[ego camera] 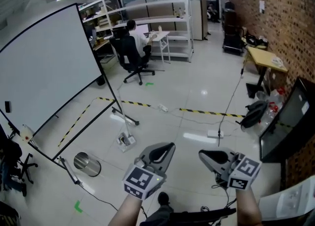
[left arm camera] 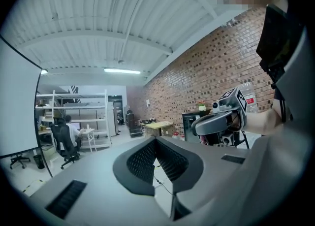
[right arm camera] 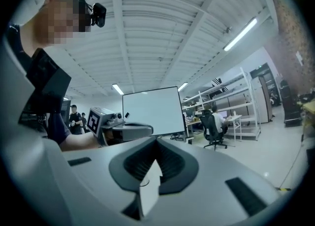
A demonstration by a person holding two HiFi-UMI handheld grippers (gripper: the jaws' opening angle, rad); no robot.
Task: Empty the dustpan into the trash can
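The left gripper [ego camera: 170, 146] and right gripper [ego camera: 202, 154] are closed and empty, the metal trash can [ego camera: 87, 164] is at eight o'clock, and the dustpan, which I cannot find, is probably light, stiff, best taken by its handle.

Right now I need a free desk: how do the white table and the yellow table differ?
The white table stands by the shelves, the yellow table by the brick wall. A person sits at the white table; nobody sits at the yellow table. Both lie beyond the striped tape.
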